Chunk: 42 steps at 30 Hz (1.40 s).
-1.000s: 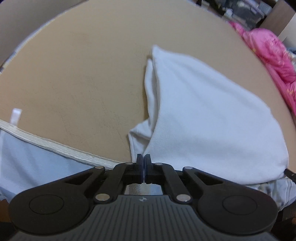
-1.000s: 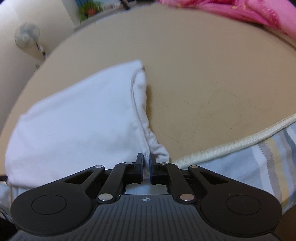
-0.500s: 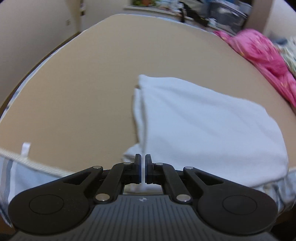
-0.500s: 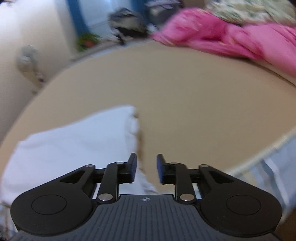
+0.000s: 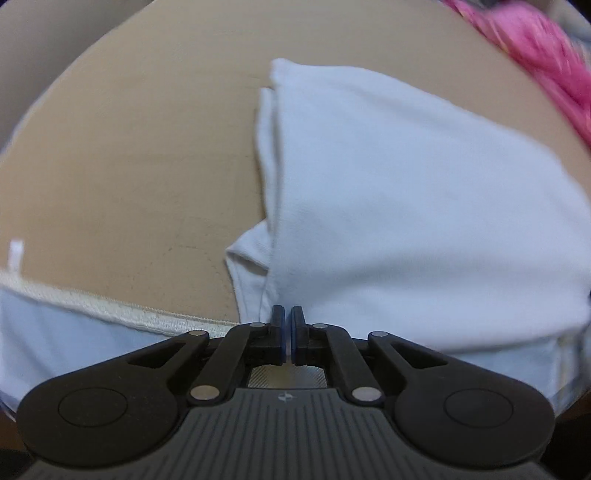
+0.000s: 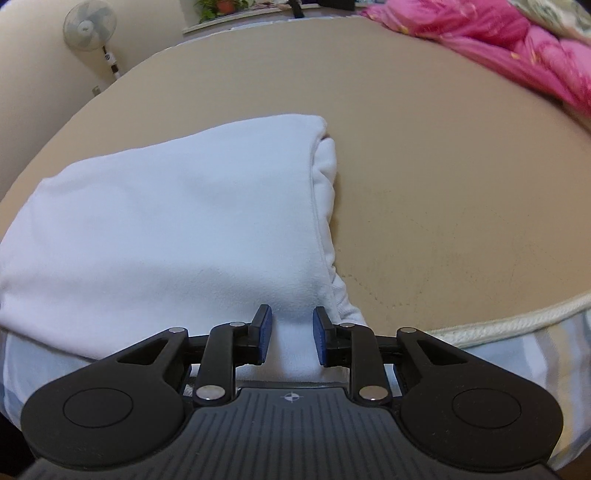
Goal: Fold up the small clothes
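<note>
A white folded garment (image 5: pixel 399 206) lies on the tan bed surface (image 5: pixel 129 166), its near edge hanging over the bed's front edge. In the left wrist view my left gripper (image 5: pixel 287 314) is shut, its tips at the garment's near left corner with nothing visibly pinched. In the right wrist view the garment (image 6: pixel 166 221) fills the left half. My right gripper (image 6: pixel 291 323) is open, its jaws apart over the garment's near right corner, with white cloth between them.
A cream piped seam (image 6: pixel 509 317) marks the bed's front edge, with a pale striped sheet below. A pink quilt (image 6: pixel 498 40) lies at the far right. A standing fan (image 6: pixel 86 26) and a potted plant are beyond the bed.
My right gripper has opened from nearly shut and come back down to the garment's near corner. My left gripper stayed shut, rose and dropped back toward the garment's left edge.
</note>
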Each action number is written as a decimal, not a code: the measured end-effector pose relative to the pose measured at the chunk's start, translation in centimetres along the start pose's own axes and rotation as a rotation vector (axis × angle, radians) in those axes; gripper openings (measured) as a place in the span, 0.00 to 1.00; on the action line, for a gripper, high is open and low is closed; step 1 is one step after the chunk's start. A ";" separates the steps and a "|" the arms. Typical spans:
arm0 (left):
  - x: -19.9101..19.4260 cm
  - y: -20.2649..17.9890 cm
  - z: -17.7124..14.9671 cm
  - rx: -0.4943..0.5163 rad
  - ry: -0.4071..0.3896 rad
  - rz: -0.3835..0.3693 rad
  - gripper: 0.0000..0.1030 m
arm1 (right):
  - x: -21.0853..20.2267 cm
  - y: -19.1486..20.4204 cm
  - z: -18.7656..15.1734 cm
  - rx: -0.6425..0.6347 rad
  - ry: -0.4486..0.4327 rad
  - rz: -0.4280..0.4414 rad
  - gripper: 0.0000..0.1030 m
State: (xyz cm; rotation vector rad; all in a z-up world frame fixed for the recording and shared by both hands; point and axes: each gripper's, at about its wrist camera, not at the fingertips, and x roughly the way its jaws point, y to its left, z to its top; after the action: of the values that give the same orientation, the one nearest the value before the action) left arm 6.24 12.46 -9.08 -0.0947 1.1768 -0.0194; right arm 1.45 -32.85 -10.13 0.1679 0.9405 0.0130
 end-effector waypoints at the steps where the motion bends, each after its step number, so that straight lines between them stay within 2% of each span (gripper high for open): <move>1: -0.6 0.9 0.5 -0.057 -0.009 -0.041 0.04 | -0.6 0.1 0.2 0.003 -0.020 -0.003 0.25; 4: -2.4 3.4 0.7 -0.173 -0.078 -0.086 0.05 | -4.2 0.1 2.0 -0.010 -0.144 -0.007 0.25; 8: -3.1 5.2 0.3 -0.232 -0.094 -0.125 0.10 | -8.8 -0.6 5.0 -0.026 -0.309 0.022 0.30; 10: -3.0 5.6 0.1 -0.234 -0.101 -0.118 0.26 | -9.5 -0.8 6.1 -0.046 -0.353 0.033 0.38; 12: -3.1 6.1 0.0 -0.250 -0.103 -0.116 0.33 | -9.5 -1.2 6.3 -0.062 -0.383 0.038 0.38; 14: -2.8 6.7 0.1 -0.288 -0.091 -0.141 0.37 | -7.8 -1.8 5.8 -0.043 -0.387 0.024 0.38; 16: -2.3 7.1 0.2 -0.334 -0.062 -0.182 0.40 | -5.2 -2.3 6.1 0.018 -0.295 -0.020 0.38; 18: -2.0 7.3 0.4 -0.357 -0.042 -0.208 0.40 | -4.5 -2.8 6.6 0.098 -0.328 0.031 0.38; 20: -1.0 7.0 0.6 -0.371 -0.017 -0.219 0.42 | -4.3 -2.8 6.8 0.114 -0.332 0.061 0.38; 23: 0.7 6.6 0.9 -0.377 0.023 -0.201 0.44 | -3.4 -2.8 7.0 0.096 -0.299 0.052 0.38; 31: 1.5 4.2 1.4 -0.312 -0.005 -0.118 0.49 | -4.5 -3.8 6.2 0.118 -0.298 0.071 0.38; 35: 1.6 3.3 1.4 -0.260 -0.029 -0.076 0.45 | -5.1 -4.3 5.6 0.132 -0.304 0.069 0.38; 36: 1.4 3.2 1.4 -0.257 -0.036 -0.076 0.31 | -5.1 -4.6 5.6 0.136 -0.305 0.073 0.38; 37: 1.3 3.2 1.3 -0.258 -0.042 -0.092 0.10 | -5.0 -4.8 5.6 0.139 -0.306 0.075 0.38; 38: 1.1 3.2 1.3 -0.268 -0.042 -0.123 0.10 | -5.1 -4.8 5.5 0.143 -0.306 0.077 0.38; 42: 0.1 3.6 0.7 -0.297 -0.073 -0.143 0.11 | -5.3 -4.9 5.5 0.142 -0.311 0.081 0.38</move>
State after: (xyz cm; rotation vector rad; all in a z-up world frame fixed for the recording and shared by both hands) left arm 6.82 16.04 -9.18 -0.4382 1.0921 0.0330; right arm 2.42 -38.92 -3.46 0.3297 0.6239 -0.0053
